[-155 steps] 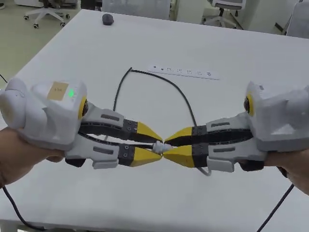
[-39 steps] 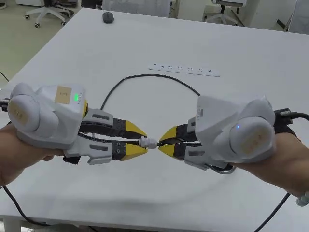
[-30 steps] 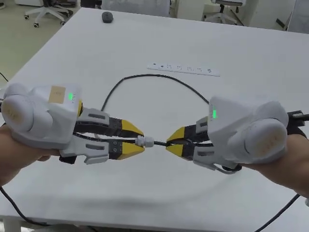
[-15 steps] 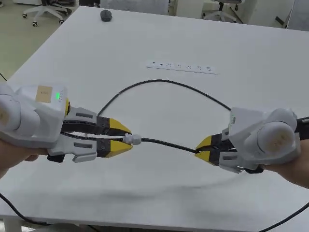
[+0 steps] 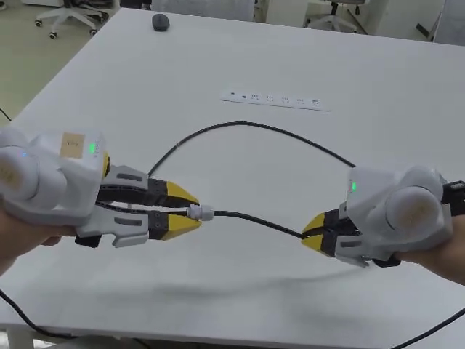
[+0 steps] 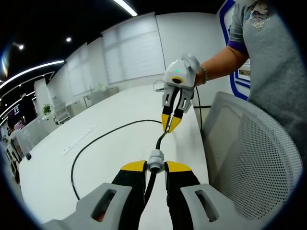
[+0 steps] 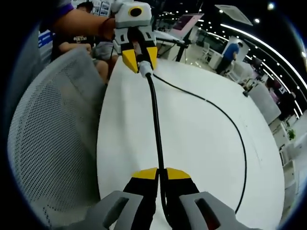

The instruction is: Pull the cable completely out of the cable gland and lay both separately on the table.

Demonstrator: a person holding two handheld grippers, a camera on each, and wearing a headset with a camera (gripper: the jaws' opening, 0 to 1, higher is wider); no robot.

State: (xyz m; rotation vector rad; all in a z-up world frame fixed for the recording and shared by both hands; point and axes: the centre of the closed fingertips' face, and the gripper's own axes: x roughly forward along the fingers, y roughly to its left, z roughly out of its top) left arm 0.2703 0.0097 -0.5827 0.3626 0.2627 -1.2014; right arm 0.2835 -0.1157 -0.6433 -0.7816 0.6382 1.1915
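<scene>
The left gripper (image 5: 195, 212) clamps the white gland (image 5: 204, 214). The right gripper (image 5: 306, 238), well apart, pinches the black cable (image 5: 254, 221) above the table (image 5: 218, 51).

I am finding bare table (image 5: 94, 94) open far left and far right. The cable (image 5: 251, 124) is looping across the middle; a power strip (image 5: 275, 100) is lying just beyond.

Head view looks down; gripper views face each other along cable (image 7: 155, 120).
</scene>
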